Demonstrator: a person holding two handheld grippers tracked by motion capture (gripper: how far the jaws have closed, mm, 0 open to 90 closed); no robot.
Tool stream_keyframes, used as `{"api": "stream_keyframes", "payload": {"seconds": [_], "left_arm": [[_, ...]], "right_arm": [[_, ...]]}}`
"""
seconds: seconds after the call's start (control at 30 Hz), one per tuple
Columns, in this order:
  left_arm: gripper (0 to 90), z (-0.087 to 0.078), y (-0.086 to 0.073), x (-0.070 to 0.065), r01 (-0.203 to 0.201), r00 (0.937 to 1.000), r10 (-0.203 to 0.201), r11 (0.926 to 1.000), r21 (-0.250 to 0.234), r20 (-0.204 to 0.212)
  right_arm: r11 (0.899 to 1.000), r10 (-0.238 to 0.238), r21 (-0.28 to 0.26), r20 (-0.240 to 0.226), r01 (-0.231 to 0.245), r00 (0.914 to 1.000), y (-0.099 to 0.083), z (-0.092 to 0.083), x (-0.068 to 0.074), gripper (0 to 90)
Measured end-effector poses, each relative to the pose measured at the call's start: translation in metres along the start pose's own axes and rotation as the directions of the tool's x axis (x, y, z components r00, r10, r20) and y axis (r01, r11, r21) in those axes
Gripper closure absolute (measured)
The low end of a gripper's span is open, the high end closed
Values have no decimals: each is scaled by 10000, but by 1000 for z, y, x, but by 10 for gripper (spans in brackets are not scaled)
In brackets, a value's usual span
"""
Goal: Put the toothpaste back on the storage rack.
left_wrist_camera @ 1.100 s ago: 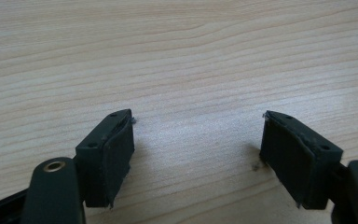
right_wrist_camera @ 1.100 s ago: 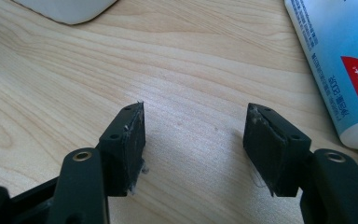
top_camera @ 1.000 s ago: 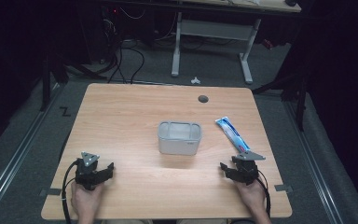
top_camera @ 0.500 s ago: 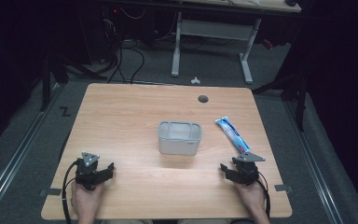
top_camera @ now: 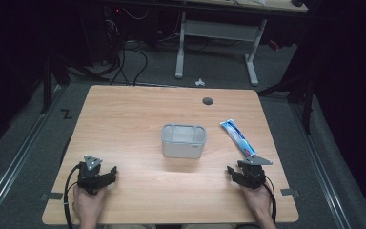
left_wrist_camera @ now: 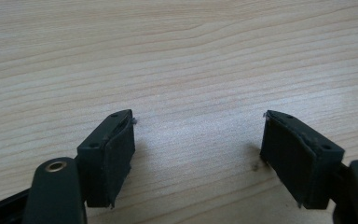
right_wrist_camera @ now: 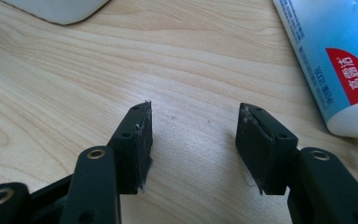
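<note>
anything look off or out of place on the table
Nothing stands out. The bin sits upright mid-table and the toothpaste tube lies flat beside it, intact, cap toward the right hand-held gripper.

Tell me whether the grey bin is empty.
Empty: the high view shows only bare inner walls and floor in the bin; the toothpaste tube lies outside.

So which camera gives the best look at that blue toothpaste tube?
The right gripper view: the toothpaste tube lies close by, its red label and white cap end sharp. The high view shows the whole tube, small, right of the container. The left gripper view looks at bare wood.
</note>
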State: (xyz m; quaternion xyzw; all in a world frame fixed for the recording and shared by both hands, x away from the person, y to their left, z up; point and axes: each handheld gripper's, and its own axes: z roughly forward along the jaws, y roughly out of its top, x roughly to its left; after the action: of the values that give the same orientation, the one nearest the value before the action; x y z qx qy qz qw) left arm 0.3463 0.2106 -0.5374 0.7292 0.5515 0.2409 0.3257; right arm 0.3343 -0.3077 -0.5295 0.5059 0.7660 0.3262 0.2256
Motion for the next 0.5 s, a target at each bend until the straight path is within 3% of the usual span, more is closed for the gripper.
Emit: {"api": "stream_keyframes", "payload": {"seconds": [0.5], "left_arm": [[261, 0, 0, 1, 38, 10000, -38, 10000, -4, 53]], "right_arm": [[9996, 114, -247, -346, -122, 9993, 4, -18, -5, 492]]}}
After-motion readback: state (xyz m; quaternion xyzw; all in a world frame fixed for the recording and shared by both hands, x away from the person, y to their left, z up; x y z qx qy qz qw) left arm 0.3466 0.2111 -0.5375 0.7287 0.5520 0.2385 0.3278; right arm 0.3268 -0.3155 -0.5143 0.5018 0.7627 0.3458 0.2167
